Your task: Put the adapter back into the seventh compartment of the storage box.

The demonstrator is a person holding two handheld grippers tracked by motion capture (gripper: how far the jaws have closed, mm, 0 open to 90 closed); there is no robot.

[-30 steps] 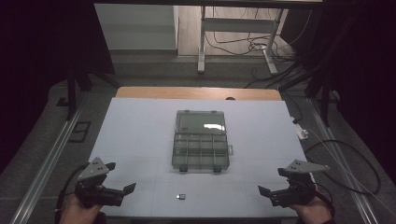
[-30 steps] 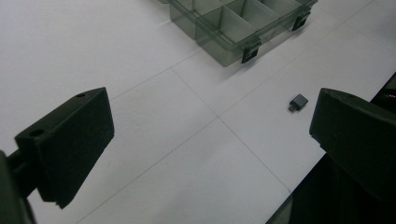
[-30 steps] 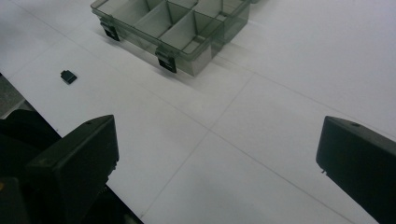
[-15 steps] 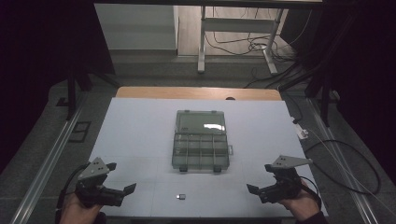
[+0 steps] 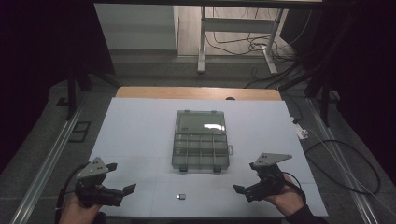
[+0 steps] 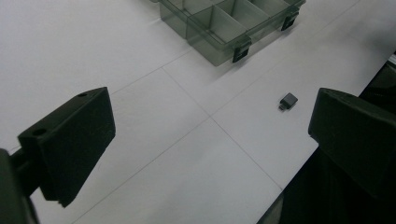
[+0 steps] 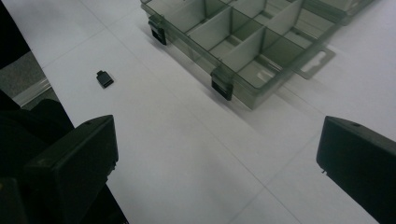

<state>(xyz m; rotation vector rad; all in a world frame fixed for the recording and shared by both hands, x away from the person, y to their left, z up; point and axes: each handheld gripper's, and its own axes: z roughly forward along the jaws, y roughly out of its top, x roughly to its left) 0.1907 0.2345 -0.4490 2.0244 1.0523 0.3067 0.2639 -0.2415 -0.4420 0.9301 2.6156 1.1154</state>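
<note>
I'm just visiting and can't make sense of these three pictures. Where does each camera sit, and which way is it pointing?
High view: above the person's side, facing forward and down on the white table; both hands and each hand-held gripper show.
Left gripper view: rides the left hand-held gripper, looking between its open black jaws.
Right gripper view: the same on the right hand-held gripper.
All share the clear grey plastic compartment box and small dark grey block.

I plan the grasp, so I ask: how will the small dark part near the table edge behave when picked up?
The small dark part looks blocky and flat, so it probably will not roll. It seems stiff and light; wide fingers may nudge it aside.
</note>
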